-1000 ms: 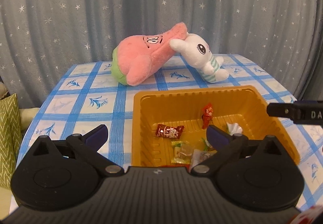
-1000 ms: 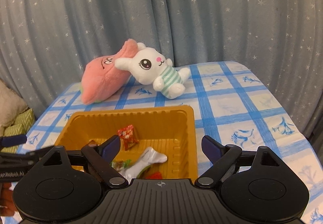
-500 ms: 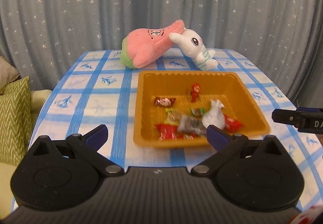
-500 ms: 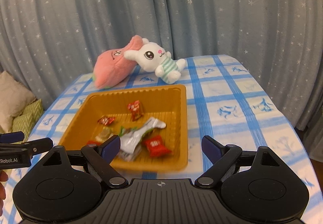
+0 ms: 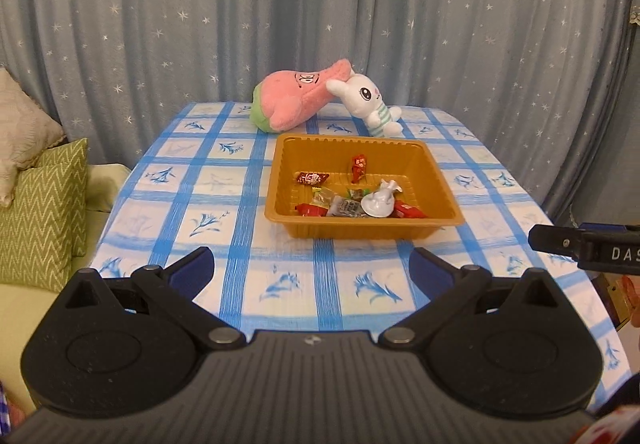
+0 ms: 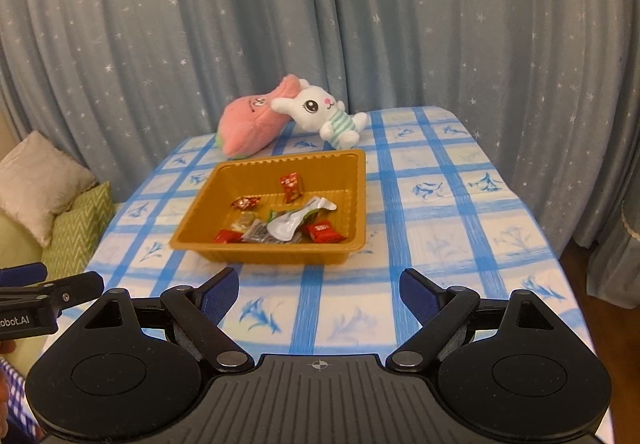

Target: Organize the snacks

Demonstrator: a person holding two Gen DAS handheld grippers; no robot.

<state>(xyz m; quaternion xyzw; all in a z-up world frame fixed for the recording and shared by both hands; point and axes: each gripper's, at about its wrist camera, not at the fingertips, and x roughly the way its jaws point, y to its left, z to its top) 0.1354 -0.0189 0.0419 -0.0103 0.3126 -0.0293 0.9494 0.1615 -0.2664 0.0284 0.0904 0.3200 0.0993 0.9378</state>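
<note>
My left gripper (image 5: 311, 268) and right gripper (image 6: 319, 286) hover with fingers spread and empty, well short of the orange tray (image 5: 438, 180) where the snacks (image 6: 280, 220) lie heaped; overlapping slick wrappers risk a double pickup.

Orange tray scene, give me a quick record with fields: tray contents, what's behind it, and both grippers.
tray: orange tray on the checked tablecloth
contents: wrapped snacks, mostly at its near end
behind tray: pink plush touching white bunny plush
left gripper: open, empty, short of the tray
right gripper: open, empty, short of the tray
</note>
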